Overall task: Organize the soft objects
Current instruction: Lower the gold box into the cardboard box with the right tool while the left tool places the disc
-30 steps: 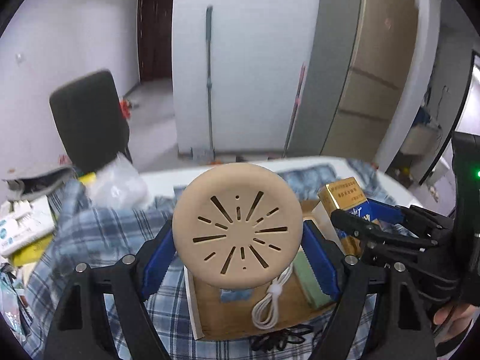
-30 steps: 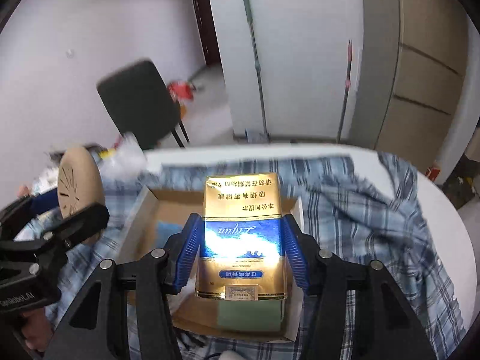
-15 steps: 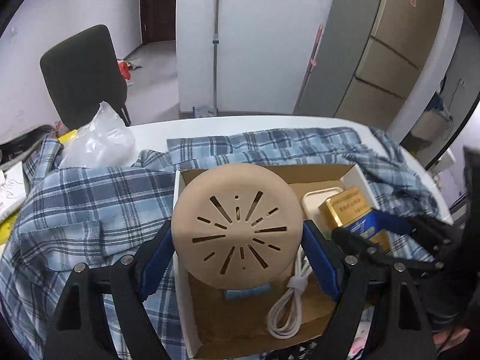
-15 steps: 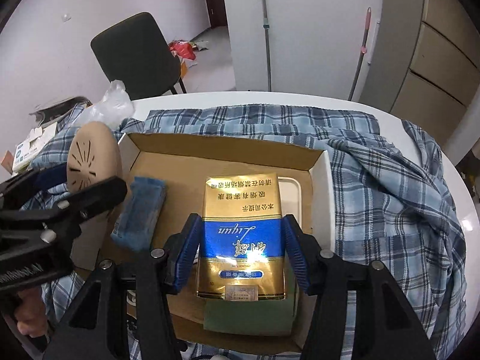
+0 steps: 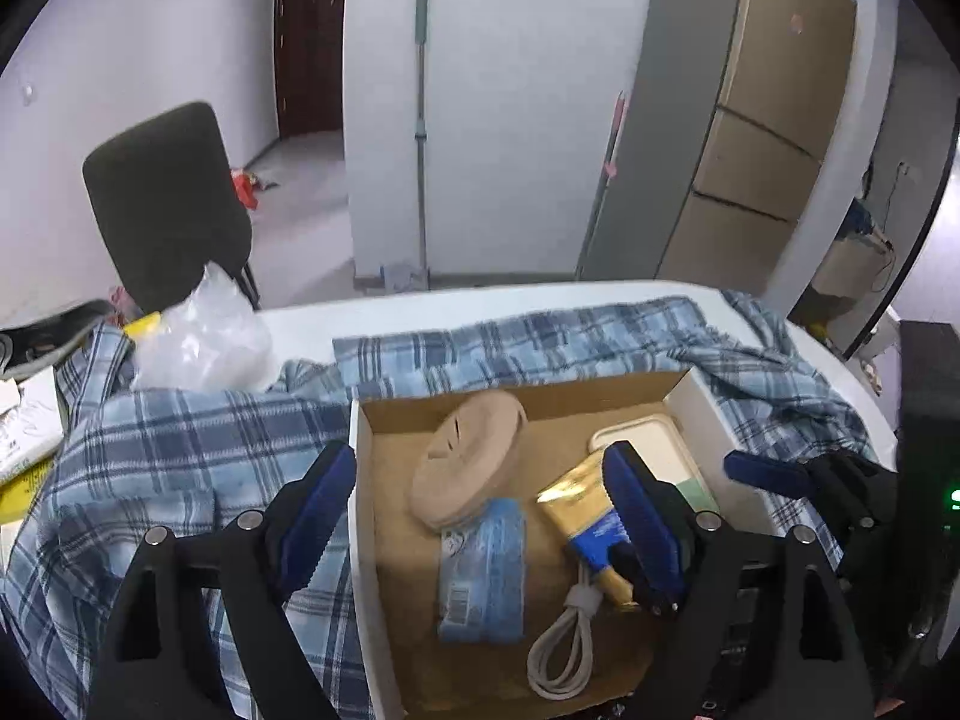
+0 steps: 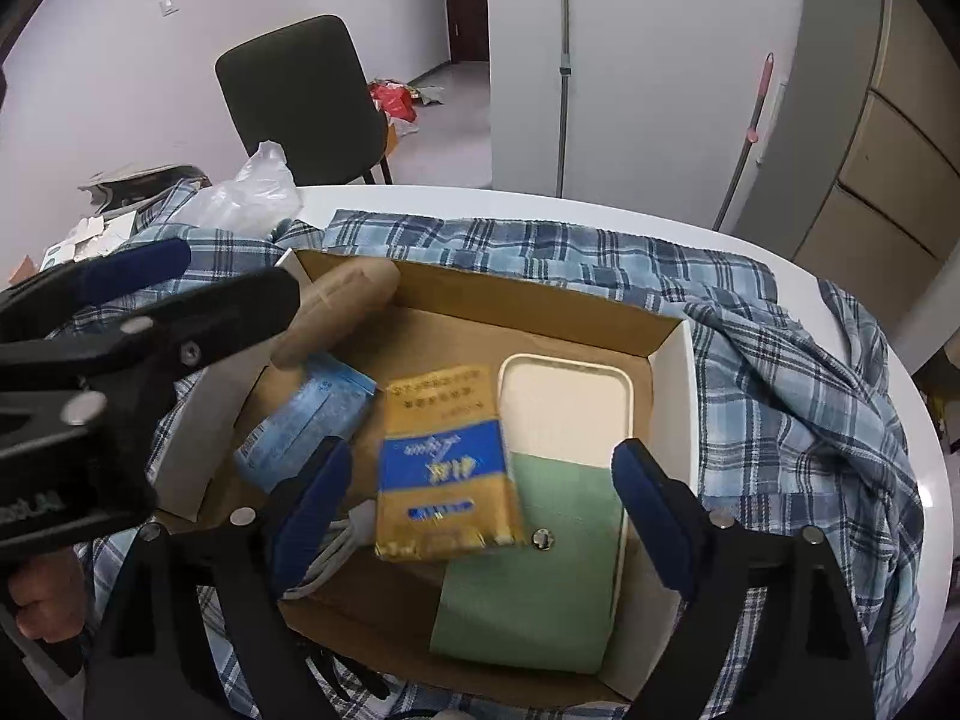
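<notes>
An open cardboard box (image 5: pixel 540 390) sits on a blue plaid shirt (image 5: pixel 180 450). A tan slotted disc (image 5: pixel 468 468) leans inside it at the back, resting on a blue tissue pack (image 5: pixel 480 570). My left gripper (image 5: pixel 480 519) hangs over them, its jaws opening with nothing touching the pads. A gold and blue pack (image 6: pixel 447 462), slightly blurred, lies in the box partly over a green pad (image 6: pixel 540 558) and beside a cream tray (image 6: pixel 564 408). My right gripper (image 6: pixel 480 510) straddles the pack; its jaws are opening and the pads stand clear of it.
A coiled white cable (image 5: pixel 564 648) lies at the box's near end. A clear plastic bag (image 5: pixel 204 336) and papers crowd the left of the white round table (image 5: pixel 480 300). A black chair (image 5: pixel 162 204) and a mop (image 5: pixel 420 120) stand beyond. A hand (image 6: pixel 42 600) grips the left tool.
The left gripper has let go of the tan disc, which now leans in the box. The right gripper has opened wide and dropped the gold pack into the box. Both grippers came lower.
</notes>
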`<action>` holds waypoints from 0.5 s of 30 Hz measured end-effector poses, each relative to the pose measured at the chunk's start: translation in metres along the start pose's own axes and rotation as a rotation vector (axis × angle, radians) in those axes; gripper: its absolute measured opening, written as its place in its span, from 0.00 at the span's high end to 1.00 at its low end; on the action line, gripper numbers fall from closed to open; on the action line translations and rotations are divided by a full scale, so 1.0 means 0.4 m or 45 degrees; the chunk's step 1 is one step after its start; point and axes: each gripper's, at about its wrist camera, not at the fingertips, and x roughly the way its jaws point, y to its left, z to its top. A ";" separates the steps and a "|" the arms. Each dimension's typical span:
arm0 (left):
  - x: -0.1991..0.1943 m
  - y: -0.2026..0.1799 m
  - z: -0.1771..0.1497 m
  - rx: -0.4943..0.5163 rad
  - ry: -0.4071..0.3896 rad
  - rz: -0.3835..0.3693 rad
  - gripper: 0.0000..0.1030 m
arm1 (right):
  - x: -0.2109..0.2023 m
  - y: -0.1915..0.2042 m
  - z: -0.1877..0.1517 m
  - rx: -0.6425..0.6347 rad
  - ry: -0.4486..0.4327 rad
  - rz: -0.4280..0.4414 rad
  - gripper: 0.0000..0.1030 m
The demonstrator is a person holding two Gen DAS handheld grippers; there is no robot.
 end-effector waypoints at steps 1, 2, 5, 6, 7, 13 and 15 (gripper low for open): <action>-0.005 0.001 0.001 -0.002 -0.011 -0.007 0.16 | -0.001 -0.001 0.000 0.001 0.000 0.002 0.15; -0.009 0.002 0.003 -0.009 -0.018 -0.009 0.16 | -0.001 -0.001 0.001 0.002 0.001 0.002 0.15; -0.020 0.004 0.006 -0.027 -0.042 -0.013 0.16 | -0.004 -0.002 0.001 0.004 -0.004 0.002 0.15; -0.023 0.005 0.008 -0.029 -0.042 -0.012 0.16 | -0.006 -0.003 0.002 0.006 -0.006 0.003 0.15; -0.026 0.006 0.009 -0.029 -0.042 -0.011 0.16 | -0.007 -0.004 0.002 0.006 -0.007 0.003 0.15; -0.054 0.005 0.017 -0.033 -0.055 -0.014 0.16 | -0.025 -0.002 0.008 0.007 -0.028 -0.011 0.15; -0.080 0.004 0.022 -0.036 -0.079 -0.017 0.16 | -0.045 -0.001 0.014 0.006 -0.043 -0.009 0.15</action>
